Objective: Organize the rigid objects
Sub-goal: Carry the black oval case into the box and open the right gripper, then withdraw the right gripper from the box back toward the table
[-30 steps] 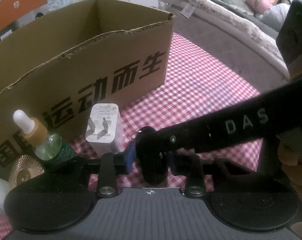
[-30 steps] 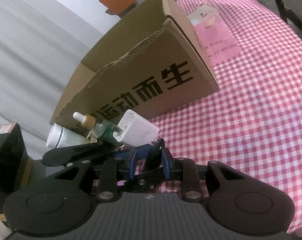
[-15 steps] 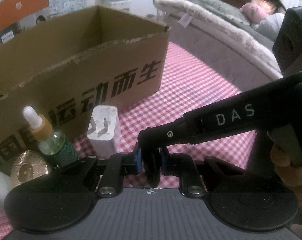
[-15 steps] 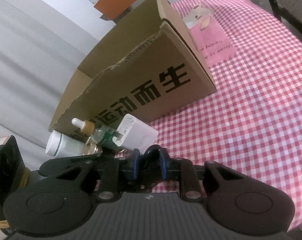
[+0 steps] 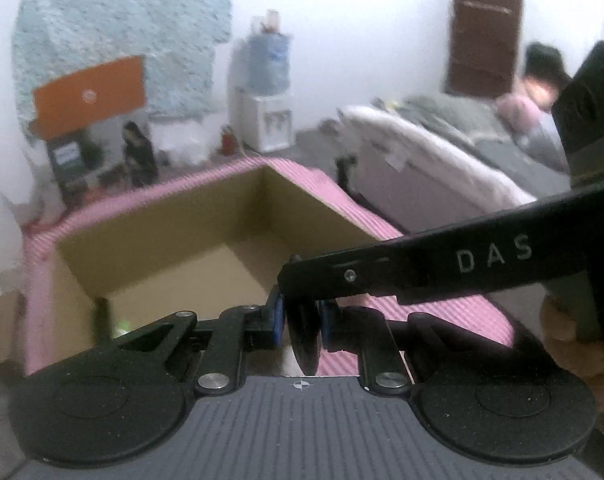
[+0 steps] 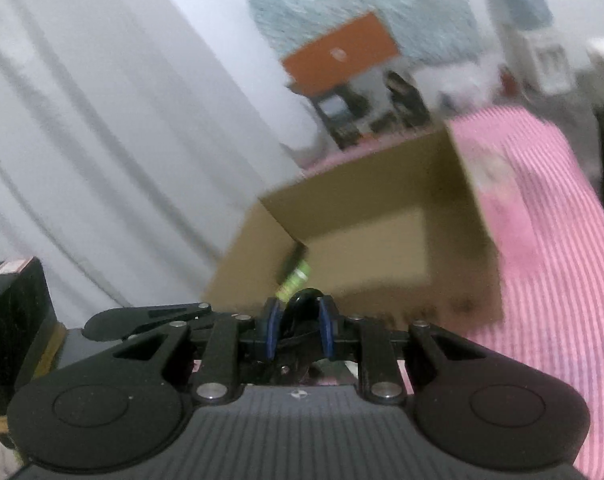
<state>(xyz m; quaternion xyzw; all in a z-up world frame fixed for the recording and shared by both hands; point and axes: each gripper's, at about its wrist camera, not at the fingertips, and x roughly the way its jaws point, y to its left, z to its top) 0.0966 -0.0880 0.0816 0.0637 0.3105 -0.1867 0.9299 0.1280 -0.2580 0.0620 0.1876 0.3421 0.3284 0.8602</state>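
Observation:
Both views are motion-blurred. An open brown cardboard box (image 5: 190, 240) stands on the pink checked tablecloth (image 5: 477, 316); it also shows in the right wrist view (image 6: 381, 240). My left gripper (image 5: 301, 320) is shut on a round black object (image 5: 305, 344), held above the box's near edge. My right gripper (image 6: 300, 322) is shut on the same black rounded object (image 6: 302, 304); its arm (image 5: 481, 264), marked DAS, crosses the left wrist view. A green bottle (image 6: 296, 278) stands inside the box by its near left wall.
An orange board (image 5: 90, 96) and small items stand behind the table. A water dispenser (image 5: 266, 92) is by the far wall. A bed (image 5: 441, 160) lies at right. A white curtain (image 6: 122, 140) hangs at left.
Both grippers have lifted with the black object and now look down into the box from above. The charger, dropper bottle and box lettering have dropped out of view.

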